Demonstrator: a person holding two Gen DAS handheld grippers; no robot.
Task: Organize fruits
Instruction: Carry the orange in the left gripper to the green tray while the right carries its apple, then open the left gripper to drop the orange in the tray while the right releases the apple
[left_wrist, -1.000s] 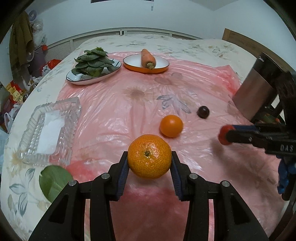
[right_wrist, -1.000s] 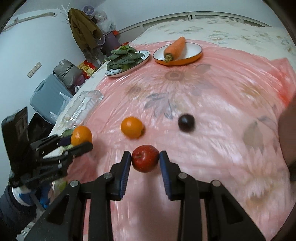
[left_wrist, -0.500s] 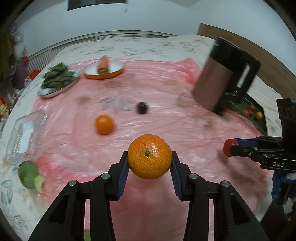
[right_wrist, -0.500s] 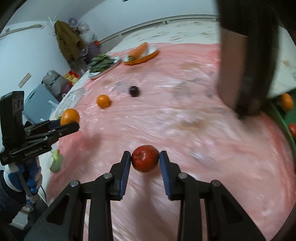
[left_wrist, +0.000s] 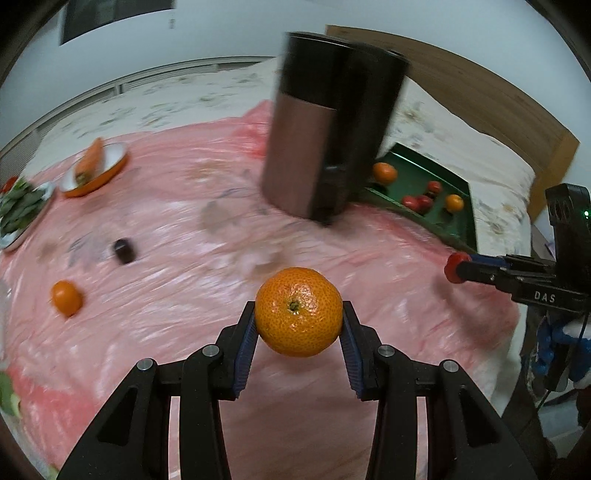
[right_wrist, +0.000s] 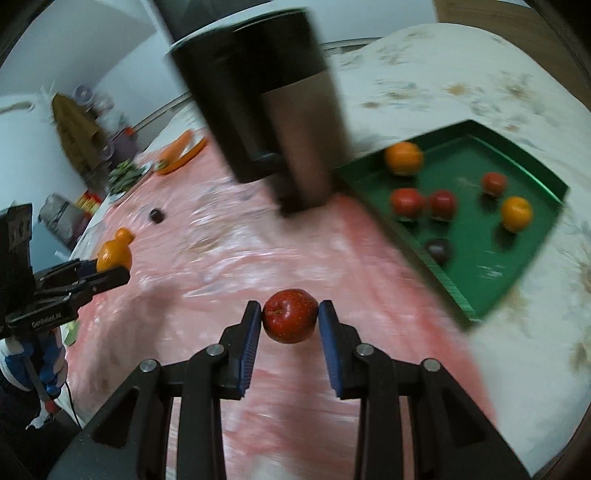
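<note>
I hold a mandarin (left_wrist: 298, 311) pinched in my left gripper (left_wrist: 298, 325) and a small red apple (right_wrist: 290, 315) clamped in my right gripper (right_wrist: 290, 325) — both raised above the pink sheet (left_wrist: 192, 295). Beyond a tall dark canister (left_wrist: 325, 125) lies the green tray (right_wrist: 532, 173) — holding fruit already.

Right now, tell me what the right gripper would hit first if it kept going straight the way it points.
Probably the pink plastic sheet on the table. The right gripper, shut on a red apple, points down at bare sheet. The tall dark jug stands farther along that line and the green tray off right; depth is unclear.
</note>
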